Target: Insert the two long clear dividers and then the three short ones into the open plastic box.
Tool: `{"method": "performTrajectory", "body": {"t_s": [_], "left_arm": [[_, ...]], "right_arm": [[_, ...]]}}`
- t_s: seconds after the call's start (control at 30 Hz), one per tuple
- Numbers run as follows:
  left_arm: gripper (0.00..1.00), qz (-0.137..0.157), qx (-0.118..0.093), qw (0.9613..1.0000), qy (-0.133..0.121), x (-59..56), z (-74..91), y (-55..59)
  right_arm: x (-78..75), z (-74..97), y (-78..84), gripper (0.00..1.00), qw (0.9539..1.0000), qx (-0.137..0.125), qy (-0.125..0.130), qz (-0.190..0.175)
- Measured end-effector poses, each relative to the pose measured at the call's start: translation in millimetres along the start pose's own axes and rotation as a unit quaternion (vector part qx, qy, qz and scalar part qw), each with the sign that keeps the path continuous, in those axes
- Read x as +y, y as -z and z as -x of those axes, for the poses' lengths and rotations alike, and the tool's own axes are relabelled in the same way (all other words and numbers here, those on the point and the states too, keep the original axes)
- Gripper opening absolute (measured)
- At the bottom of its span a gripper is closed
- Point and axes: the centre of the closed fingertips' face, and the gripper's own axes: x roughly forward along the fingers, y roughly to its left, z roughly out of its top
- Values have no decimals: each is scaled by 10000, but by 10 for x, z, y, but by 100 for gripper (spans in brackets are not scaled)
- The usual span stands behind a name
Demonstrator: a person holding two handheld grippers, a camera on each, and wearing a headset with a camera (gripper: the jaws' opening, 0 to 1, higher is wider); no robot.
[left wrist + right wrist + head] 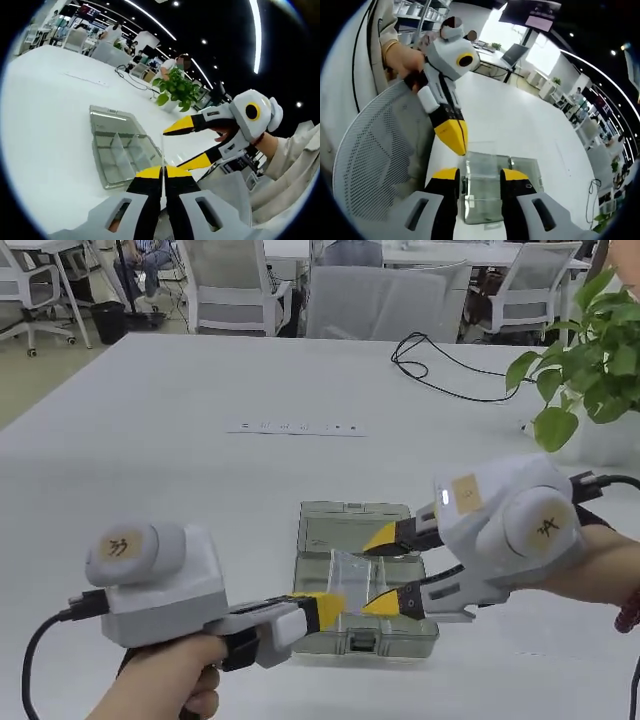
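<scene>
1. Your left hand (165, 680) holds the left gripper (328, 608) low at the near left. Its jaws point right, toward the open plastic box (345, 522).
2. The left jaws are clenched on a thin clear divider (350, 582). In the left gripper view the divider's edge (162, 152) rises straight up from between the closed yellow tips of the left gripper (162, 172).
3. Your right hand (600, 575) holds the right gripper (385, 570) at the right, with its jaws pointing left.
4. The right jaws are released. One yellow tip sits above the divider and one below it, with a wide gap between them. Whether either tip touches the sheet cannot be told.
5. In the right gripper view, the right gripper (480, 175) straddles the box (522, 167), and the left gripper's yellow tip enters from the upper left.
6. The divider is a transparent sheet held upright over the middle of the box base. Whether its lower edge is seated in a slot cannot be told.
7. The box (102, 120) rests on the white worktop (150, 440) just in front of you with its lid laid flat behind the base. In the left gripper view, clear partition walls stand inside the base.
</scene>
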Motion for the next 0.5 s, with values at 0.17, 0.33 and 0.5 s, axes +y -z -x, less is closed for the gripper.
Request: {"method": "performTrajectory", "body": {"t_s": [0.17, 0.33, 0.5], "left_arm": [[0, -726, 173, 9971, -163, 22, 22, 42], [0, -1578, 326, 9866, -258, 39, 30, 59], [0, -2118, 379, 9764, -194, 15, 30, 61]], "right_arm": [[13, 25, -30, 33, 9996, -117, -99, -245], [24, 43, -45, 32, 9989, -197, -209, -383], [84, 54, -25, 29, 9986, -185, -372, -317]]}}
